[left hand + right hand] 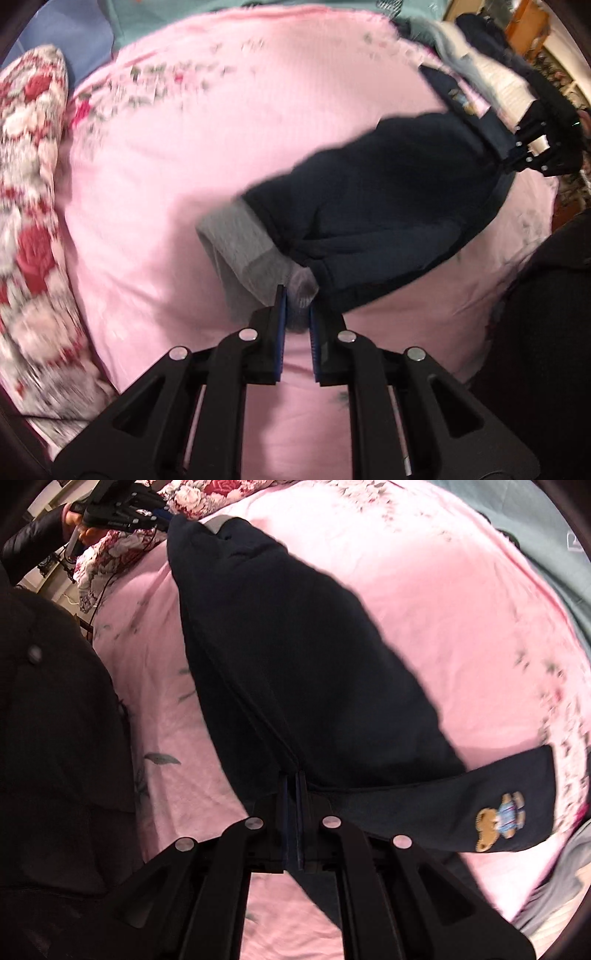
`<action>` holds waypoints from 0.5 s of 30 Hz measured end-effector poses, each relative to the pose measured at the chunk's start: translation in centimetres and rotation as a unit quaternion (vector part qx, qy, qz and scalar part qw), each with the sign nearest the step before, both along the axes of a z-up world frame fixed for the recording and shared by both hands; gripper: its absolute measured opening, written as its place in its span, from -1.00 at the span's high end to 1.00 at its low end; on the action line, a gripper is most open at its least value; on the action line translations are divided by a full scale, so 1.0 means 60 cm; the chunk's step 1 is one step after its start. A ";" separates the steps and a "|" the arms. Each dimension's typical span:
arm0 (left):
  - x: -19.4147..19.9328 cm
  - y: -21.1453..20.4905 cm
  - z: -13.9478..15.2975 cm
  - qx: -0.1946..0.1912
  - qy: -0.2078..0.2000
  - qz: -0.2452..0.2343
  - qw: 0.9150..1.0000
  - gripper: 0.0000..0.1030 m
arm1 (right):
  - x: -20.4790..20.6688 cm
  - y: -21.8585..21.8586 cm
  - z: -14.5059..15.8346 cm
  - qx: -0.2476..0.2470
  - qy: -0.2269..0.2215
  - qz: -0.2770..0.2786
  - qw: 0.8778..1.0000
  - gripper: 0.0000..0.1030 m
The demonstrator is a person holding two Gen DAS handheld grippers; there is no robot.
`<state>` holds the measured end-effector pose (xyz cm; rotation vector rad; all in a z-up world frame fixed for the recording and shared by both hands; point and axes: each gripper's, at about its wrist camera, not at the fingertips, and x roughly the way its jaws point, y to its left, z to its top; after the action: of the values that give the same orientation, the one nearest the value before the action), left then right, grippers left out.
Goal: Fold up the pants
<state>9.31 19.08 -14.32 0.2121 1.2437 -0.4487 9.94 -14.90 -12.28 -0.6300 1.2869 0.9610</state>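
Observation:
Dark navy pants [388, 206] with a grey inner lining hang stretched between my two grippers above a pink bed sheet [221, 147]. My left gripper [297, 295] is shut on the grey-lined leg cuff [240, 240]. My right gripper [293, 779] is shut on the waist end of the pants [295, 646], near a bear patch [498, 823]. The right gripper shows far right in the left wrist view [517, 155]. The left gripper shows top left in the right wrist view [162, 515].
A red and white floral quilt [29, 221] lies bunched along the left of the bed. Teal bedding [184, 14] lies beyond the sheet. Other clothes [480, 44] are piled at the far right. The person's dark jacket [55, 738] is close on the left.

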 end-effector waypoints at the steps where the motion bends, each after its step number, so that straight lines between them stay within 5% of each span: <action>1: -0.002 -0.002 -0.009 0.005 0.002 0.009 1.000 0.76 | -0.007 -0.002 -0.011 0.007 0.005 -0.010 1.000 0.93; 6: -0.010 -0.006 -0.033 0.015 -0.005 0.058 0.998 0.65 | -0.013 -0.010 -0.061 0.020 0.013 -0.052 0.998 0.87; 7: -0.013 -0.006 -0.034 0.021 -0.007 0.066 0.998 0.46 | -0.013 -0.011 -0.069 0.024 0.013 -0.065 0.997 0.86; 9: -0.020 -0.004 -0.033 0.061 -0.015 0.093 0.994 -0.08 | -0.015 -0.016 -0.069 0.055 0.027 -0.093 0.994 0.39; 15: -0.052 -0.003 0.042 0.066 -0.064 0.151 0.984 -0.27 | -0.029 -0.041 -0.035 0.084 0.030 -0.169 0.982 0.32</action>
<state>6.18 18.87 -11.79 0.1569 1.1571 -0.0888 8.21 -17.36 -14.37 -0.2423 1.2993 0.8002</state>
